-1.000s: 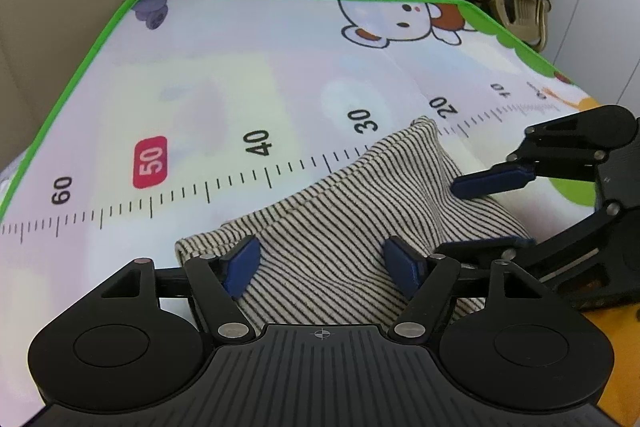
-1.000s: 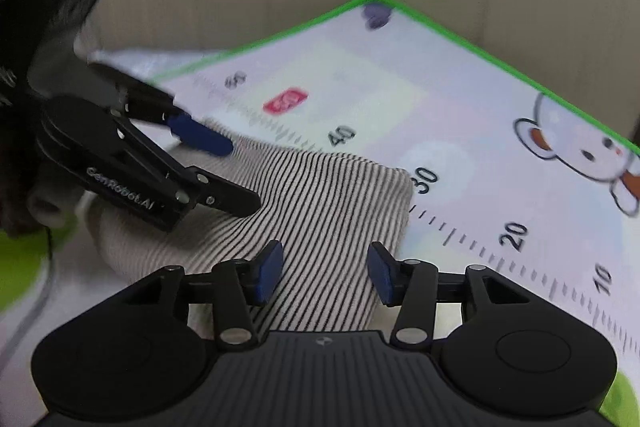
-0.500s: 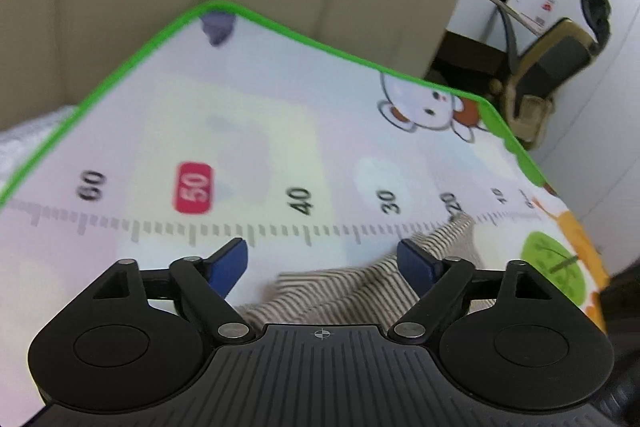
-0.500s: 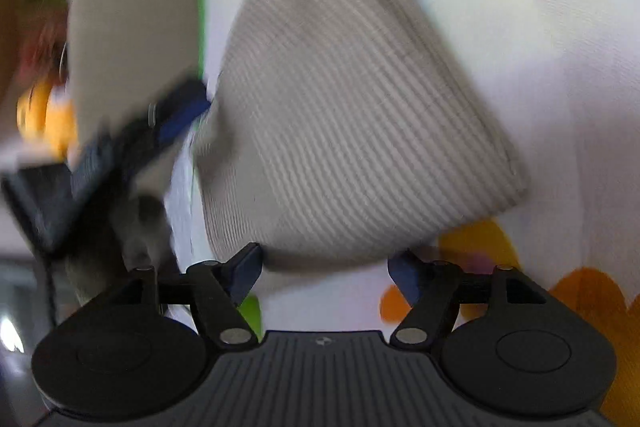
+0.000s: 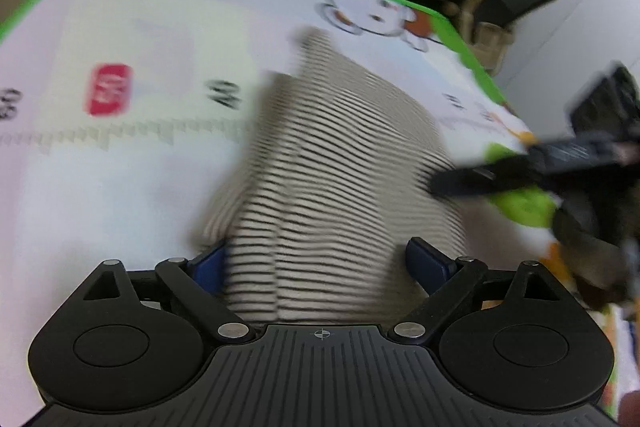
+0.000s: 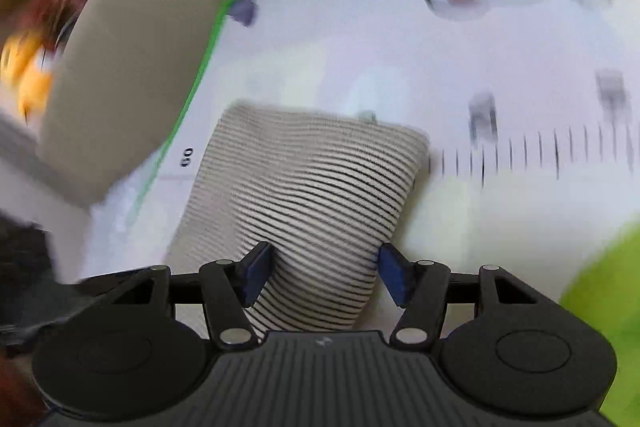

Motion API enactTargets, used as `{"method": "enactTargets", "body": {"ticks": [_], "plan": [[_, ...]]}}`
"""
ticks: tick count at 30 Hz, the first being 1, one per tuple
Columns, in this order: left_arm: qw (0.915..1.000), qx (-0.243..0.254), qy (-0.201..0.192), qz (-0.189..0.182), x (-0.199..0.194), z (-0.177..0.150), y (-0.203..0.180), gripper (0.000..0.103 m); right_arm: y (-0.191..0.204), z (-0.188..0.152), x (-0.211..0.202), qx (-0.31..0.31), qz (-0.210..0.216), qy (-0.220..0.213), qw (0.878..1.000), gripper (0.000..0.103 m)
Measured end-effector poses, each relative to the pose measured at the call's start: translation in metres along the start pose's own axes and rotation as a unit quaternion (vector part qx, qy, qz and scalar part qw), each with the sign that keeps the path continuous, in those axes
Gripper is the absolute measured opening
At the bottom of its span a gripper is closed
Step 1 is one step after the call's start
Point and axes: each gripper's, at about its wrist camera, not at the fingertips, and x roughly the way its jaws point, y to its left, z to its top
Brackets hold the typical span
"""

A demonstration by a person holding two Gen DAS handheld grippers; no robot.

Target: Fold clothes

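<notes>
**Two grippers flank striped garment**

Both the left gripper [image 5: 320, 263] and right gripper [image 6: 322, 275] have their fingers spread wide, gripping nothing. Between each pair lies the folded garment [image 6: 316, 187] on the mat [image 5: 132, 167], amid motion blur.

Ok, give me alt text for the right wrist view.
A folded striped garment lies on a green-edged play mat, its near end between the open right gripper fingers. The picture is motion-blurred.

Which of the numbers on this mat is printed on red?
The number just left of the 40. It alone sits on a red patch, while the others are plain black print on the mat. Its digits are too blurred to read.
</notes>
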Motion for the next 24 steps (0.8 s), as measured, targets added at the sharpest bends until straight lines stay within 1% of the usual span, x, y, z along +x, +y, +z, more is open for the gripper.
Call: {"method": "enactTargets", "body": {"ticks": [1,3,4,5,8,9,12,13,14,15,16,17,18,19,21,23,24], "plan": [[0.9999,0.008,0.004,-0.013,0.001,-0.004,-0.01,0.098,0.004,0.006,0.0,-0.036,-0.008,-0.011,0.999,0.059],[0.9986,0.04,0.013,-0.033,0.0,-0.012,-0.031,0.098,0.012,0.017,0.0,-0.106,-0.024,-0.032,0.994,0.059],[0.9974,0.055,0.018,-0.044,0.0,-0.016,-0.041,0.098,0.016,0.02,-0.006,-0.123,-0.028,-0.04,0.991,0.059],[0.9969,0.06,0.016,-0.048,-0.003,-0.02,-0.045,0.098,0.019,0.023,-0.011,-0.14,-0.032,-0.049,0.988,0.059],[0.9994,0.019,-0.016,-0.024,-0.021,-0.022,-0.033,0.098,0.04,0.017,-0.027,-0.183,-0.024,-0.081,0.98,0.062],[0.9995,0.005,-0.027,-0.017,-0.028,-0.023,-0.029,0.098,0.049,0.013,-0.031,-0.2,-0.02,-0.091,0.975,0.065],[0.9976,-0.035,-0.06,0.007,-0.046,-0.026,-0.017,0.098,0.066,-0.014,-0.053,-0.239,-0.002,-0.127,0.963,0.069],[0.9962,-0.049,-0.07,0.014,-0.052,-0.027,-0.013,0.096,0.071,-0.025,-0.057,-0.246,0.011,-0.131,0.96,0.072],[0.9943,-0.067,-0.08,0.025,-0.057,-0.028,-0.007,0.089,0.076,-0.036,-0.06,-0.255,0.022,-0.134,0.957,0.073],[0.9922,-0.087,-0.081,0.038,-0.057,-0.028,0.001,0.084,0.082,-0.048,-0.055,-0.282,0.022,-0.121,0.952,0.074],[0.9909,-0.101,-0.074,0.049,-0.053,-0.028,0.007,0.074,0.089,-0.06,-0.05,-0.307,0.022,-0.108,0.945,0.074],[0.9893,-0.115,-0.066,0.061,-0.049,-0.029,0.014,0.065,0.095,-0.072,-0.045,-0.333,0.021,-0.095,0.938,0.074],[0.9873,-0.129,-0.059,0.072,-0.045,-0.03,0.021,0.063,0.102,-0.084,-0.04,-0.359,0.019,-0.082,0.929,0.074],[0.9862,-0.136,-0.051,0.079,-0.041,-0.03,0.026,0.059,0.107,-0.094,-0.031,-0.4,-0.005,-0.084,0.913,0.074],[0.988,-0.13,-0.04,0.074,-0.032,-0.031,0.026,0.057,0.117,-0.115,-0.014,-0.474,-0.053,-0.087,0.874,0.074],[0.9893,-0.126,-0.033,0.065,-0.027,-0.034,0.028,0.053,0.114,-0.111,-0.011,-0.479,-0.071,-0.097,0.869,0.057],[0.9899,-0.124,-0.03,0.062,-0.025,-0.034,0.028,0.052,0.112,-0.107,-0.01,-0.478,-0.078,-0.101,0.869,0.043]]}}
